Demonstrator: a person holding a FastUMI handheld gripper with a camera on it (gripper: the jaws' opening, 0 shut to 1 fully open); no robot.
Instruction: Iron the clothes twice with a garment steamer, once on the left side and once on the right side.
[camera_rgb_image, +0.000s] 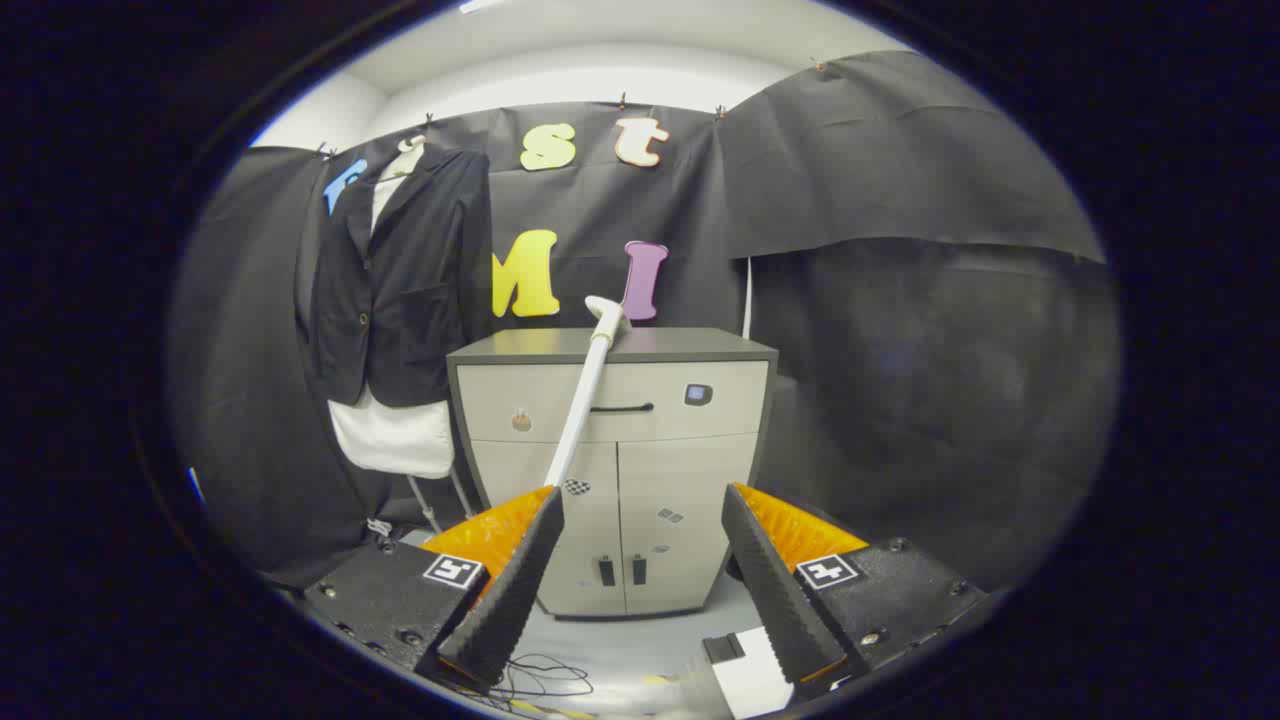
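Observation:
A dark jacket (395, 280) over a white shirt hangs on a mannequin, left of a grey cabinet (615, 460) and well beyond my fingers. The white garment steamer (588, 385) leans against the cabinet front, its head resting at the cabinet's top edge, its lower end hidden behind my left finger. My gripper (640, 570) stands open, fingers wide apart, nothing between them. It points at the cabinet doors from some distance.
The cabinet has a drawer with a dark handle and two doors below. Thin cables (545, 680) lie on the floor just under my fingers. A white and black object (750, 670) sits on the floor by my right finger. Black cloth walls enclose the booth.

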